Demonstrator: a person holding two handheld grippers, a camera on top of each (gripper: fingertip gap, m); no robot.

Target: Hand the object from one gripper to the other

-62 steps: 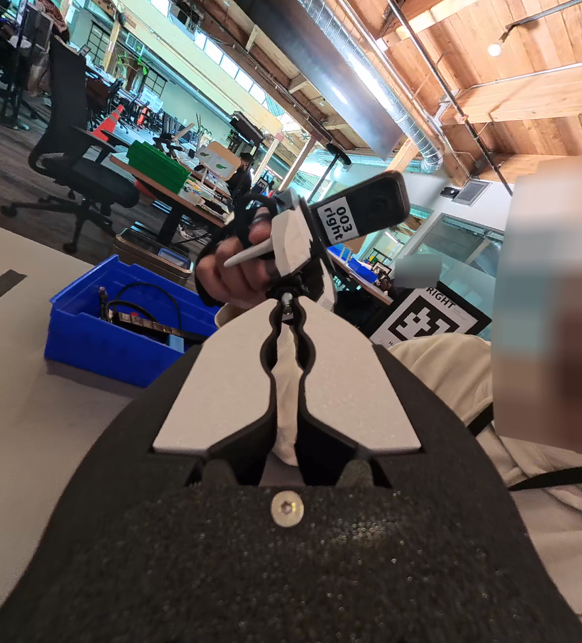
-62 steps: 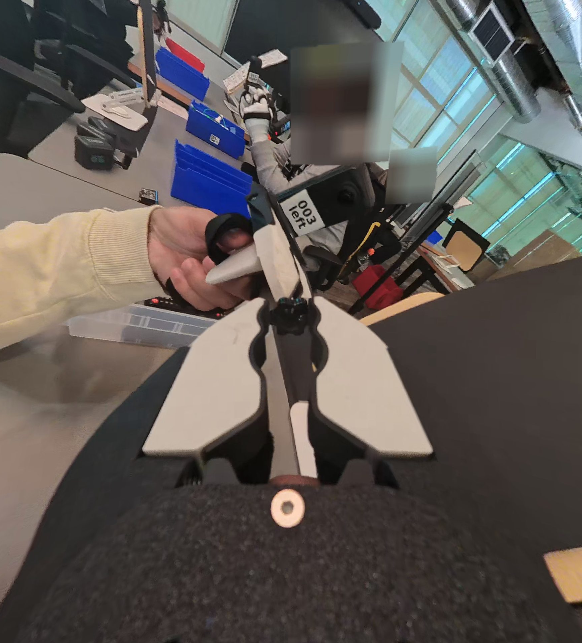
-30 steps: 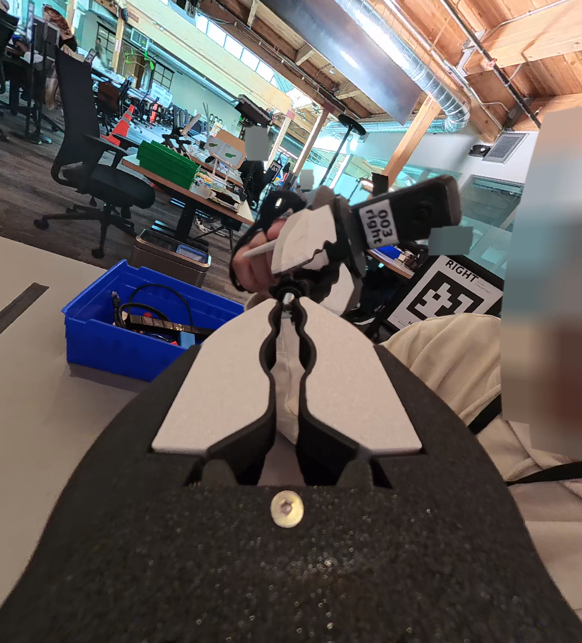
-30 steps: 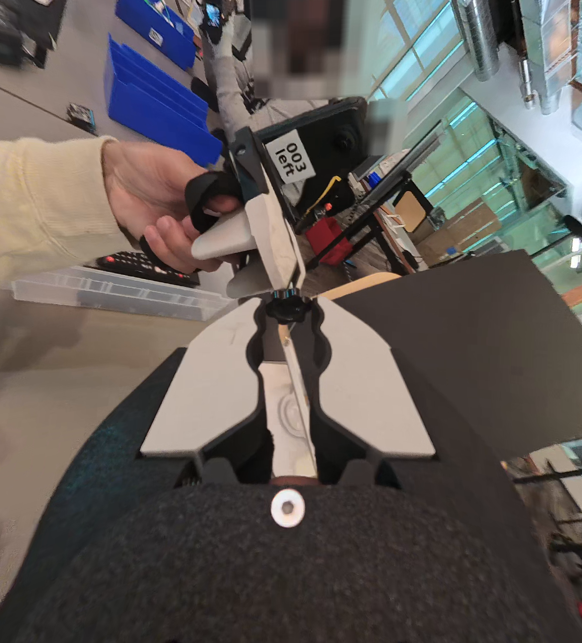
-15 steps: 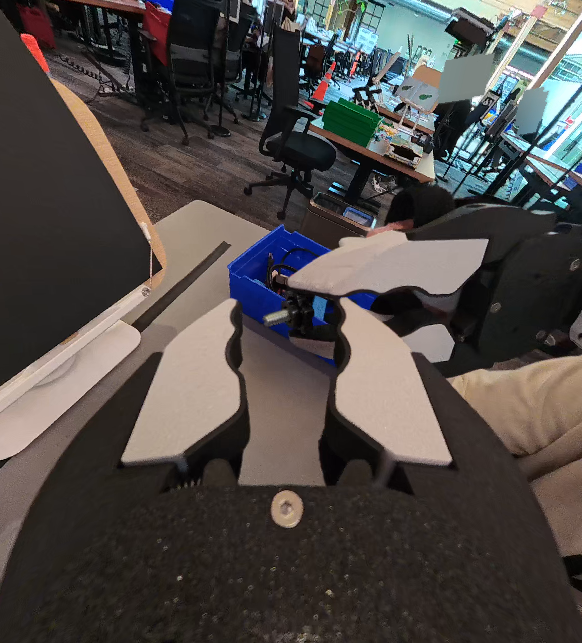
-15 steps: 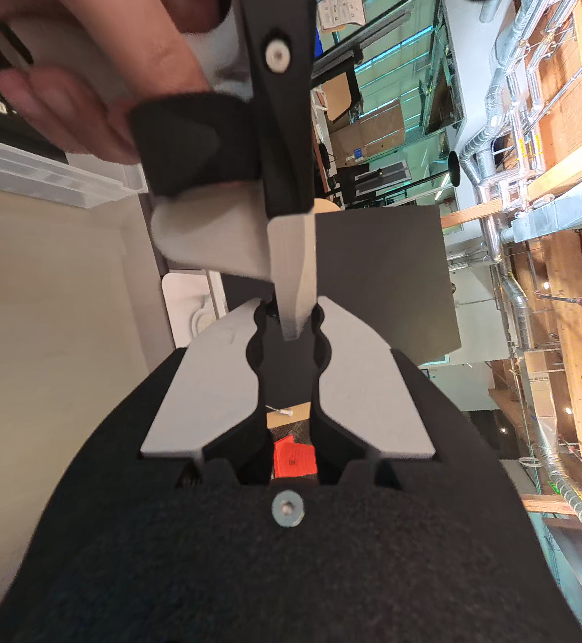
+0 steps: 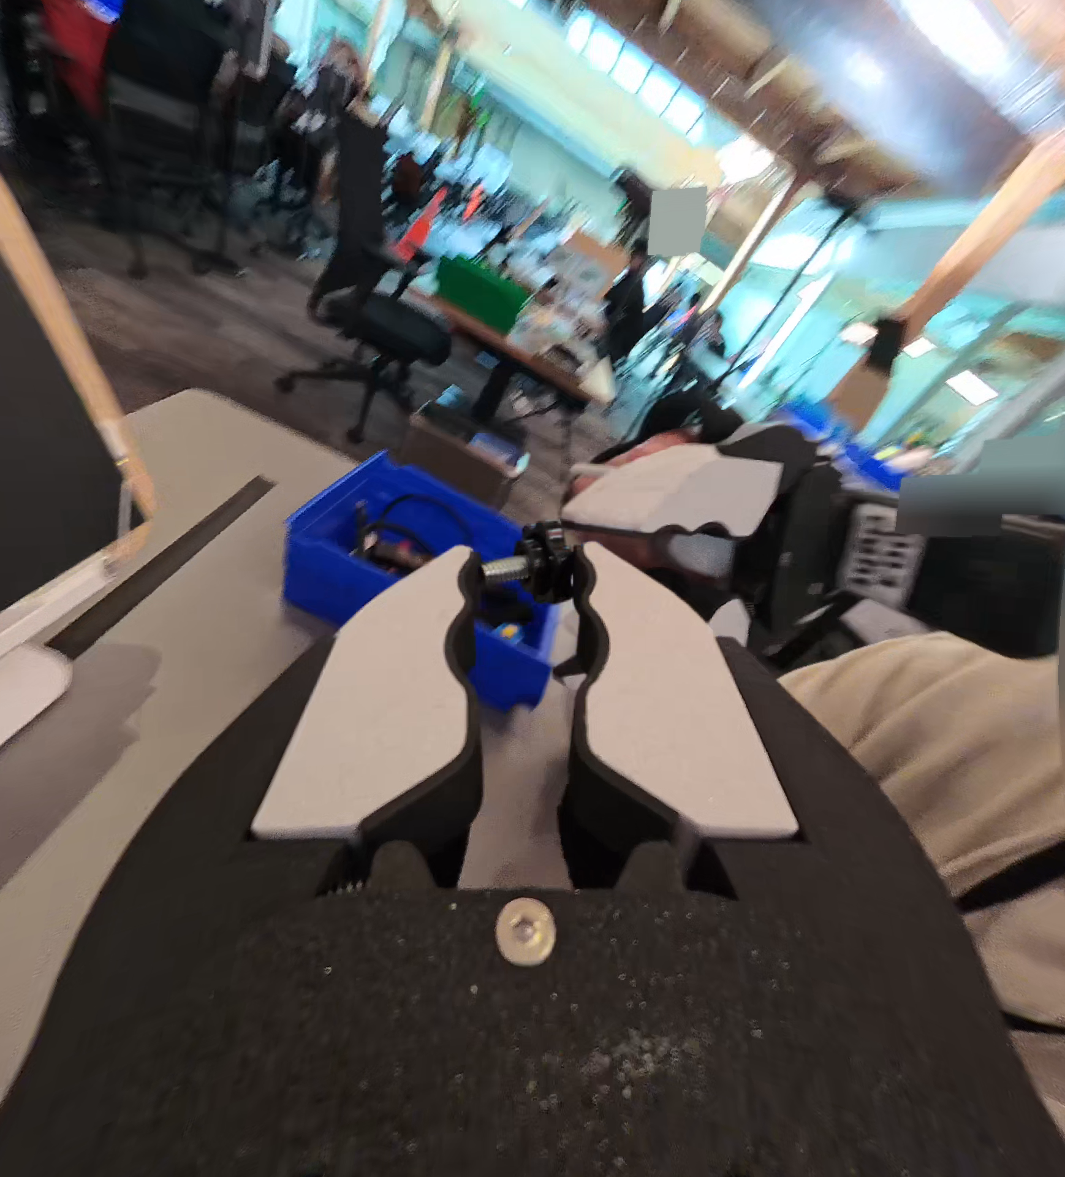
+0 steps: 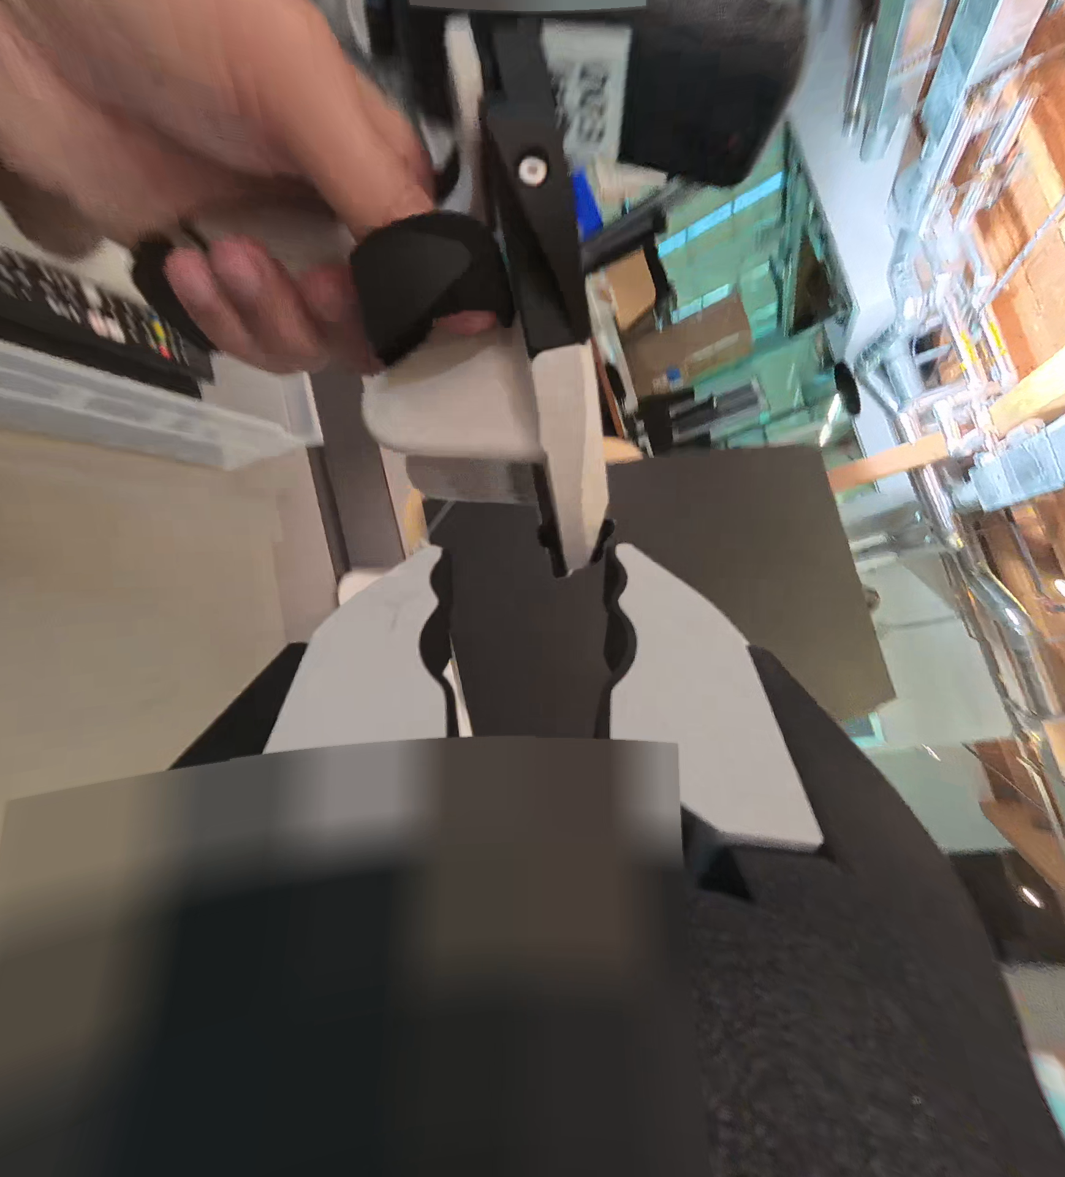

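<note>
A small screw with a black knob [image 7: 546, 560] and a silver thread sits across the tips of my left gripper [image 7: 523, 560]. The thread end is against the left finger and the knob against the right one, so the jaws are narrowed onto it. The right gripper's fingers [image 7: 676, 490] reach in from the right, level with the knob. In the right wrist view my right gripper [image 8: 527, 551] is open wide. The left gripper's finger [image 8: 568, 446] comes down edge-on between its tips, close to the right fingertip. A bit of the black knob [image 8: 543, 532] shows there. Both views are blurred.
A blue bin [image 7: 326, 554] with cables stands on the grey table [image 7: 199, 637] just beyond the grippers. A black board [image 7: 8, 414] stands at the left. A clear tray [image 8: 103, 407] holds remote controls [image 8: 71, 306]. A person's hand [image 8: 199, 159] holds the left gripper. Less than 4 cm separates the two grippers' tips.
Half a second ago the left gripper was open and the right one held the screw. Now the left jaws have narrowed around the screw and the right jaws have spread apart.
</note>
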